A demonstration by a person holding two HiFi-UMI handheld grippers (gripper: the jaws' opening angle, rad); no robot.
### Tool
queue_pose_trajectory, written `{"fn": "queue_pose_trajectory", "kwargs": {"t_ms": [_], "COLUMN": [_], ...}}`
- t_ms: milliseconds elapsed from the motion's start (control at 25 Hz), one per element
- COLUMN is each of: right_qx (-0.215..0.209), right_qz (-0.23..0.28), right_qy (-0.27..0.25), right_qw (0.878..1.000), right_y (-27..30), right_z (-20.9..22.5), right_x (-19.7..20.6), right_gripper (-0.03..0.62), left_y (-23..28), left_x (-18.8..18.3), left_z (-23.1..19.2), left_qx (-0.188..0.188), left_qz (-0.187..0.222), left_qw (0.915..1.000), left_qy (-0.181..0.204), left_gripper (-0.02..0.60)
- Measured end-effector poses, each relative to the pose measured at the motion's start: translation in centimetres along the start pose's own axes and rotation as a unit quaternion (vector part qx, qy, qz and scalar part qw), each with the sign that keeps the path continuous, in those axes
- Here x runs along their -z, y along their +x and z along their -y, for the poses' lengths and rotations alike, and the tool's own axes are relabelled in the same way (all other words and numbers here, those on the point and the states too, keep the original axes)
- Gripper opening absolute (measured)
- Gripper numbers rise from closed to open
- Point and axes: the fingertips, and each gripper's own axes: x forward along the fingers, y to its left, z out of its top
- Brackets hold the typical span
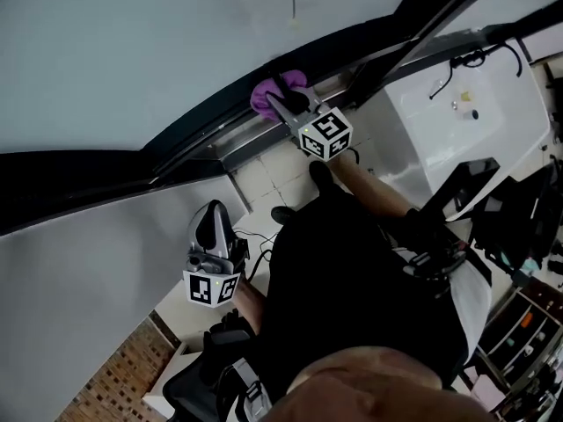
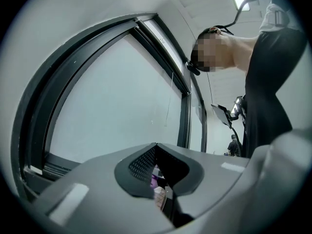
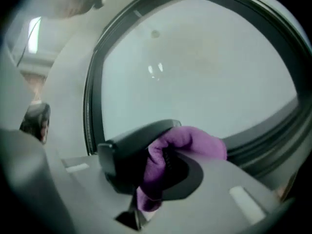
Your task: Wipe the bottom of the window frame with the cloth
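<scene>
Cloth, purple soft fabric [image 1: 263,97], clamped in right gripper [image 1: 283,99], pressed onto bottom rail of dark metal window frame [image 1: 106,170]. Left gripper [image 1: 214,214] jaws together, empty, well below frame.

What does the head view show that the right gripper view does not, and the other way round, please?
Only the head view shows the left gripper, held low and away from the window, and the tiled floor below the sill. Only the right gripper view shows up close that the right gripper has its jaws shut on the cloth, with a fold bunched between them. Both show the purple cloth, the dark window frame and the pale glass.
</scene>
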Motion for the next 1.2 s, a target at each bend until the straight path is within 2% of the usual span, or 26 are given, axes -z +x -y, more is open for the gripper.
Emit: {"fn": "queue_pose_trajectory", "kwargs": {"t_ms": [80, 280, 600, 720, 800, 920, 1000, 1080, 1200], "right_qx": [0.000, -0.018, -0.049, -0.061, -0.048, 0.010, 0.040, 0.044, 0.029], "right_qz": [0.003, 0.028, 0.017, 0.061, 0.065, -0.012, -0.073, -0.115, -0.187], "right_qy": [-0.057, -0.115, -0.111, -0.103, -0.116, -0.170, -0.203, -0.250, -0.287], "right_qw": [0.998, 0.993, 0.992, 0.991, 0.990, 0.985, 0.976, 0.960, 0.939], "right_y": [0.4, -1.2, -6.2, -10.0, -11.5, -8.9, -4.7, -0.1, 3.5], "right_z": [-0.4, -1.3, -4.6, -7.1, -7.1, -3.9, -1.7, 0.2, 2.0], "right_x": [-0.3, -0.3, 0.6, -2.4, -5.0, -7.5, -8.7, -9.2, -6.6], "right_gripper": [0.061, 0.061, 0.061, 0.061, 0.061, 0.061, 0.061, 0.062, 0.061], "left_y": [-0.3, -0.3, 1.5, 1.4, 1.4, 1.6, 1.5, 1.4, 1.0], "left_x": [-0.2, 0.1, 1.1, 1.3, 1.3, 1.7, 1.6, 1.3, 1.2], "left_z": [0.3, -0.2, 0.5, 0.3, 0.3, 0.3, 0.6, 1.1, 1.5], "left_qx": [-0.005, -0.006, 0.027, 0.026, 0.026, 0.029, 0.032, 0.032, 0.024], "left_qz": [0.001, -0.001, -0.007, -0.012, -0.012, -0.012, -0.009, -0.003, -0.001], "left_qw": [1.0000, 1.0000, 0.9996, 0.9995, 0.9995, 0.9994, 0.9993, 0.9994, 0.9997], "left_qy": [0.002, 0.001, -0.006, -0.010, -0.013, -0.015, -0.014, -0.013, -0.011], "left_gripper": [0.000, 0.000, 0.000, 0.000, 0.000, 0.000, 0.000, 0.000, 0.000]}}
